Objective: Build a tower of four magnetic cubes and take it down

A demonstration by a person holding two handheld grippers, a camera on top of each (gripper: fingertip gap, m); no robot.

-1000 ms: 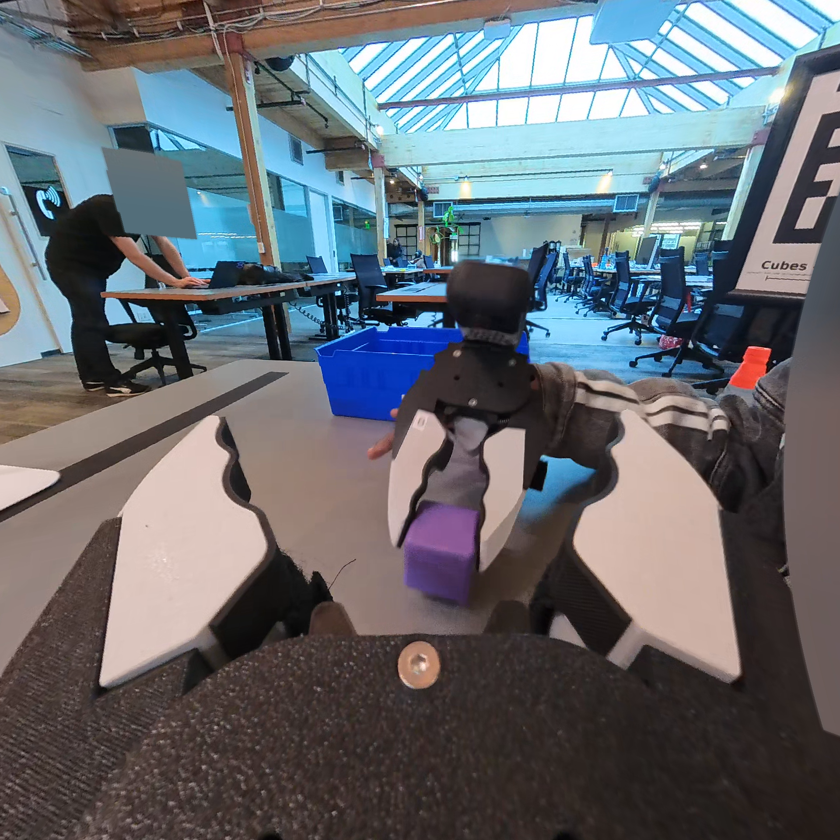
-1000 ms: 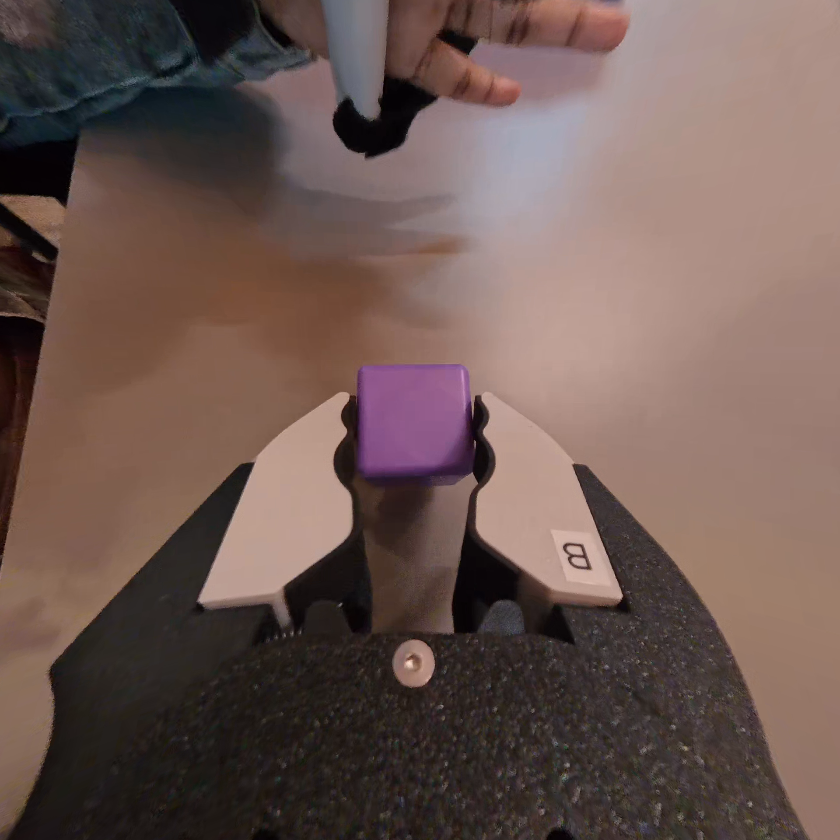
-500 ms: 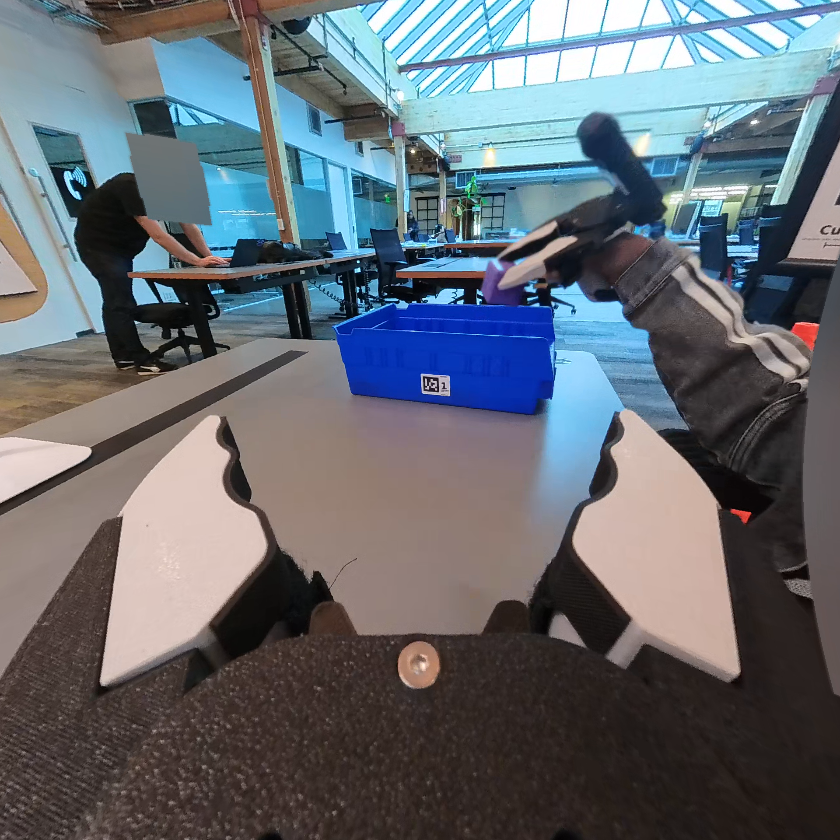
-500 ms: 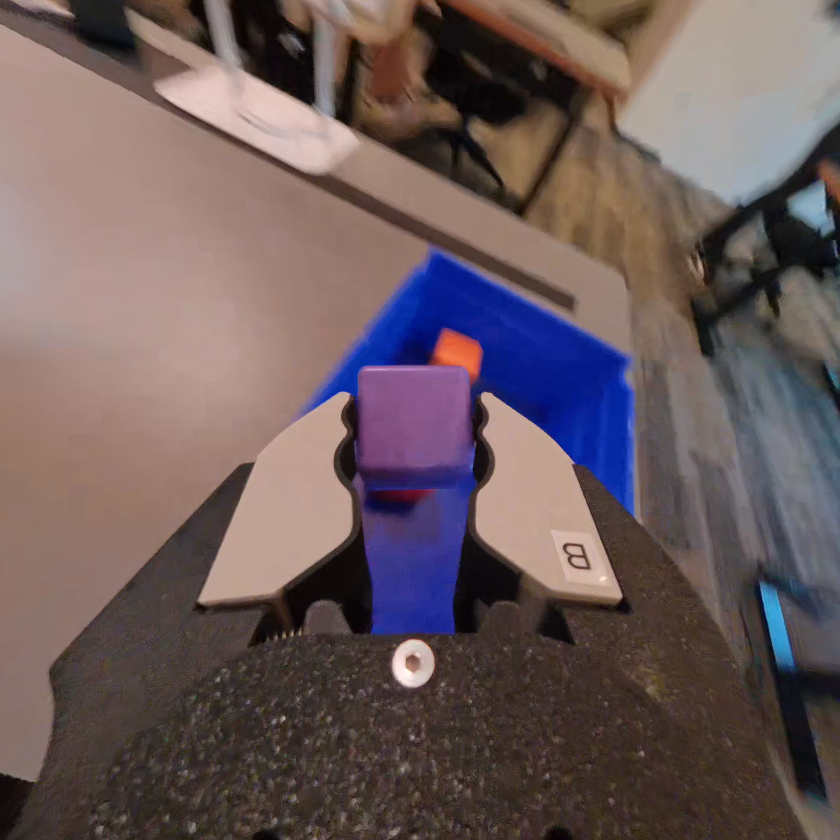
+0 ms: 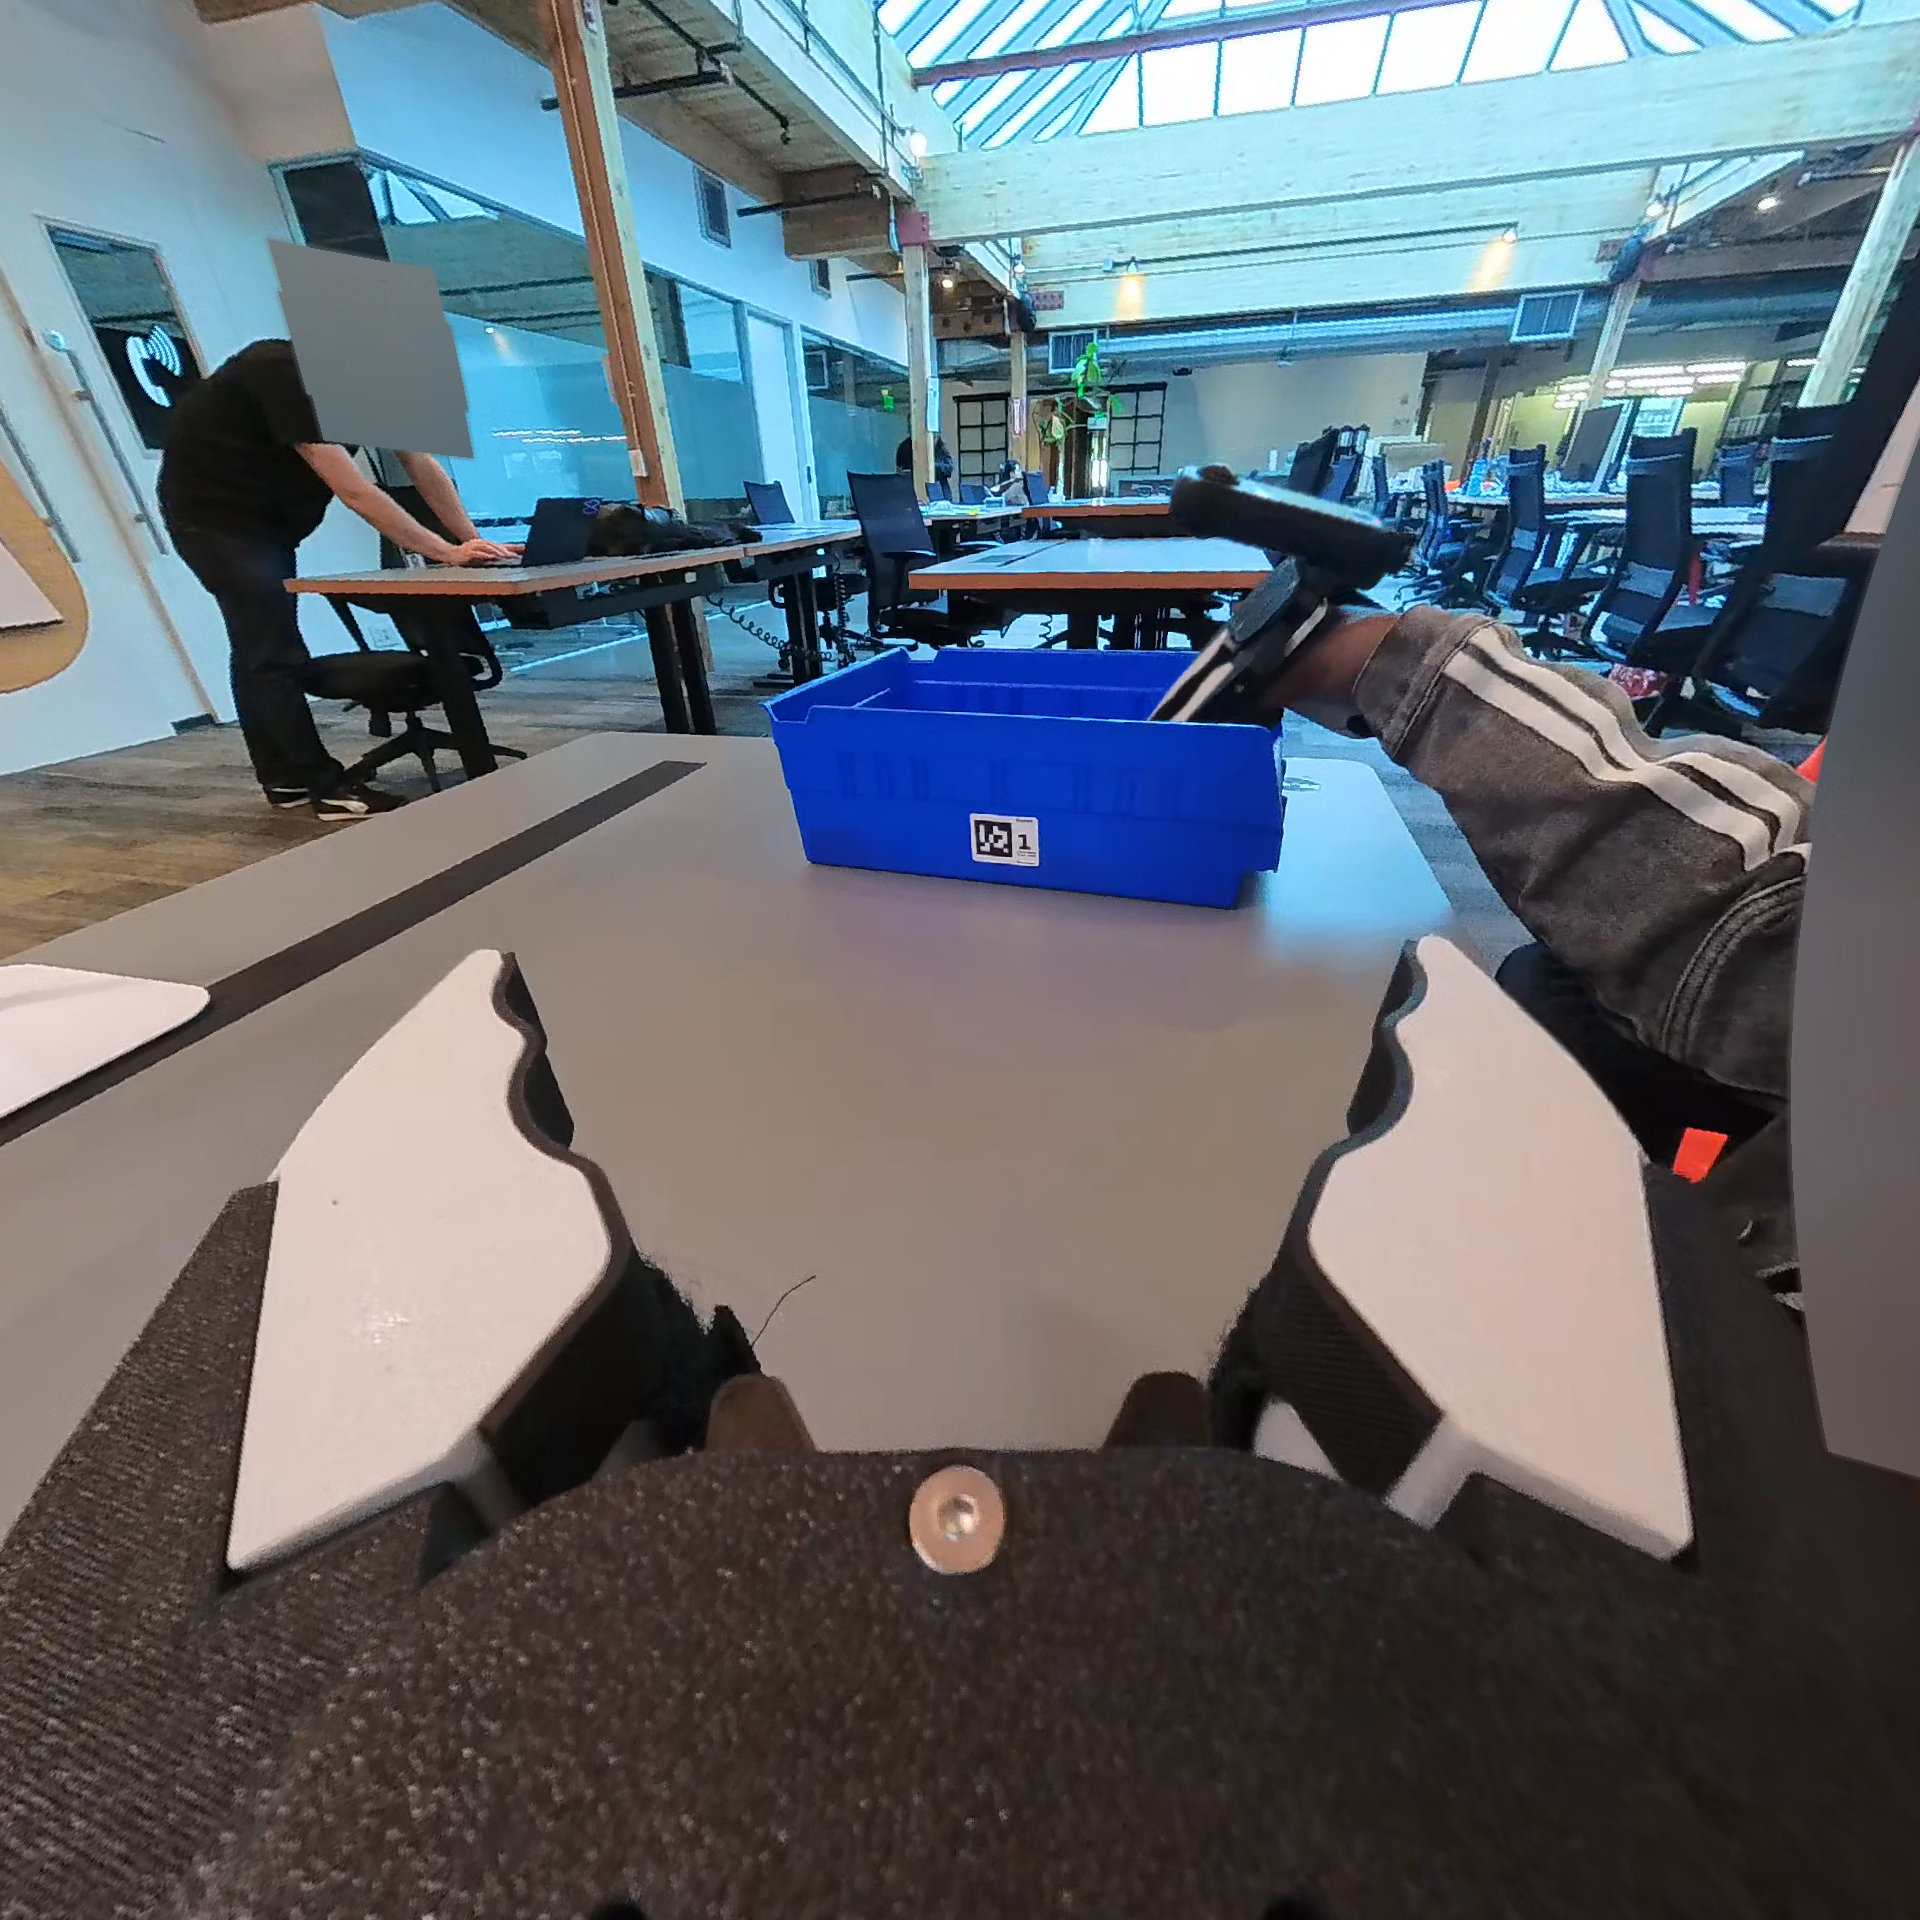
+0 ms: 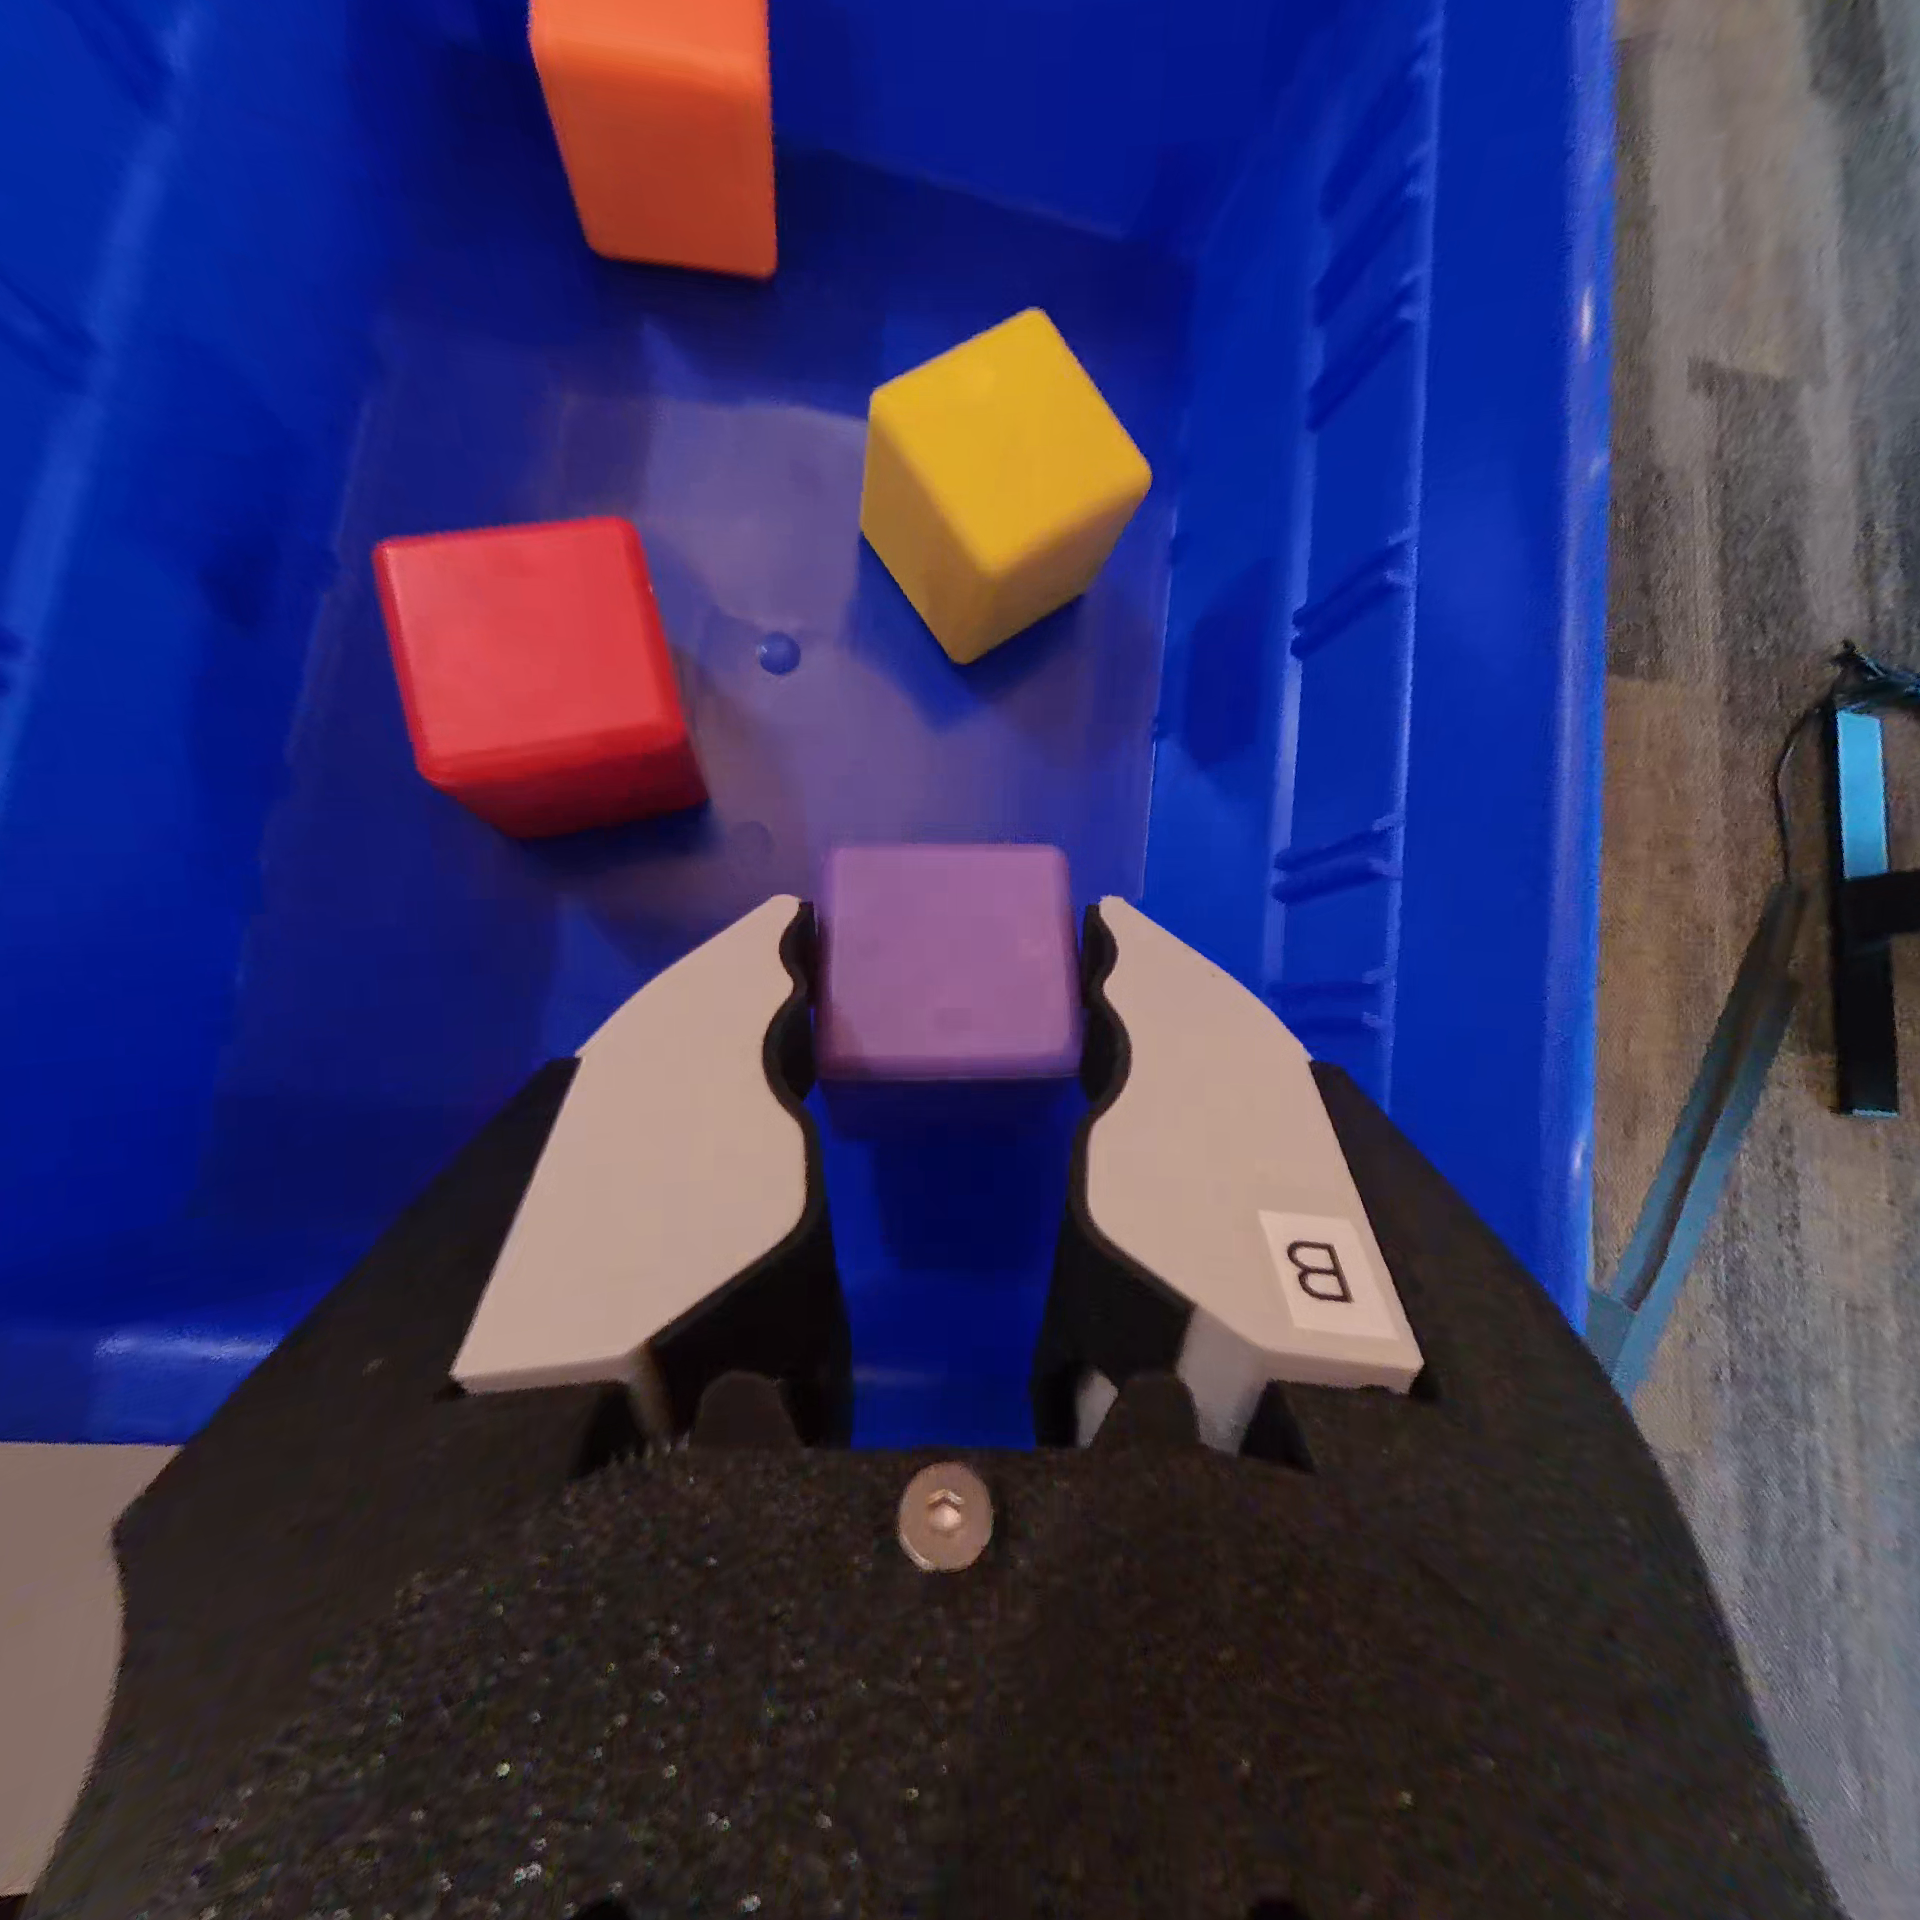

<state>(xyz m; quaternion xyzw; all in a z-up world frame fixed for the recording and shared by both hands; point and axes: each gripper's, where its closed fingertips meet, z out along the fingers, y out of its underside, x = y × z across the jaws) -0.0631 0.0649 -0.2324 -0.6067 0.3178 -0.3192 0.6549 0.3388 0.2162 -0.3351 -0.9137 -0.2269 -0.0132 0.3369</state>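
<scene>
My right gripper (image 6: 943, 971) is shut on a purple cube (image 6: 943, 961), both pads pressed on its sides, and holds it down inside the blue bin (image 6: 1382, 623). On the bin floor lie a red cube (image 6: 525, 670), a yellow cube (image 6: 997, 478) and an orange cube (image 6: 660, 125). In the left wrist view the right gripper (image 5: 1221, 665) dips into the blue bin (image 5: 1029, 790) at its right end. My left gripper (image 5: 956, 1039) is wide open and holds nothing, low over the grey table (image 5: 831, 1039), well short of the bin.
A white flat object (image 5: 73, 1023) lies at the table's left edge beside a dark strip (image 5: 416, 904). The sleeved arm (image 5: 1579, 779) reaches in from the right. A person stands at a desk (image 5: 582, 571) far left. Office chairs and desks fill the background.
My right gripper carried the purple cube from the table in front of the left gripper up and over to the blue bin, then lowered it inside. The left gripper stayed open and nearly still.
</scene>
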